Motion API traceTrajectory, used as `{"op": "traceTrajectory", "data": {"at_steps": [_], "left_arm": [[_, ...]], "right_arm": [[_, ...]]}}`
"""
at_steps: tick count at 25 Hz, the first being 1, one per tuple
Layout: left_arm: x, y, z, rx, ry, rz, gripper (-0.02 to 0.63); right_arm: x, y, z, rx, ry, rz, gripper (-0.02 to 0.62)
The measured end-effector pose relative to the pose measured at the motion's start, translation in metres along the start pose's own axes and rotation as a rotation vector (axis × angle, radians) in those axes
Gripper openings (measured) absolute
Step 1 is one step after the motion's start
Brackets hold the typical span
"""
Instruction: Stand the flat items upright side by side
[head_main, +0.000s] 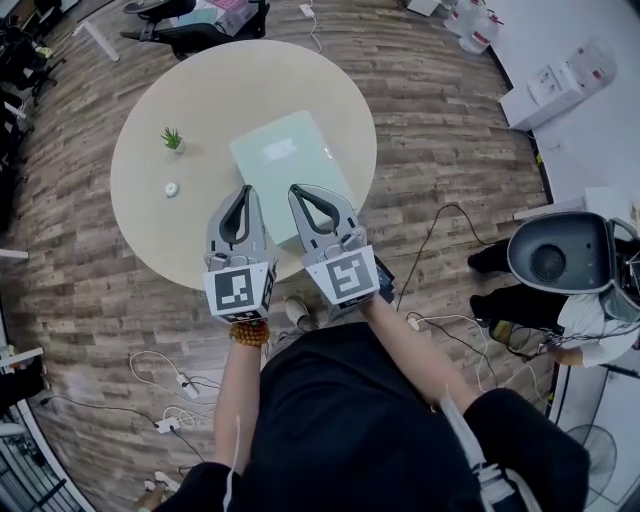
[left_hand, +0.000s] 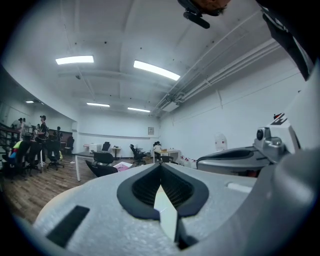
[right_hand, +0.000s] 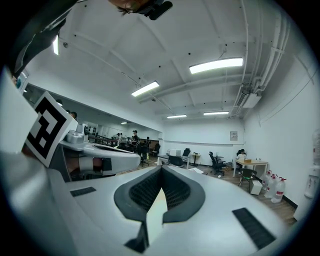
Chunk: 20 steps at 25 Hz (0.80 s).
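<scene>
The floor (head_main: 80, 300) is brown wood planks. A round pale table (head_main: 150, 230) stands on it, with a little green plant (head_main: 173, 139) near its left edge. Plug strips (head_main: 186, 381) lie on the floor. The walls (left_hand: 120, 127) and ceiling (left_hand: 110, 30) are white, with long bright lights (left_hand: 156, 70). Black office chairs (left_hand: 102, 159) and a desk (right_hand: 252, 163) stand far back.

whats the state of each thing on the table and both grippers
left gripper: jaws shut, nothing between them
right gripper: jaws shut, nothing between them
pale green flat item: lying flat on the round table, not upright
small potted plant: standing upright
small white round object: resting on the table, apart from the plant
</scene>
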<state>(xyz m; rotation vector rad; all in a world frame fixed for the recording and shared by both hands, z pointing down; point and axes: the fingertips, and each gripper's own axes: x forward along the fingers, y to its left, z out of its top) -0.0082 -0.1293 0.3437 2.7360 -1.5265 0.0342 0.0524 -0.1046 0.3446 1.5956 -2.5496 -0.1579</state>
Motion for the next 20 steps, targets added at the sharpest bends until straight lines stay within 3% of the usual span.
{"op": "traceTrajectory", "data": {"at_steps": [13, 20], "left_arm": [[-0.022, 0.005, -0.024, -0.014, 0.055, -0.003, 0.009], [-0.035, 0.007, -0.031, 0.001, 0.066, 0.025, 0.009]], "right_arm": [[-0.015, 0.024, -0.015, 0.04, 0.028, -0.016, -0.005], [-0.015, 0.036, -0.021, 0.032, 0.021, 0.023, -0.005]]}}
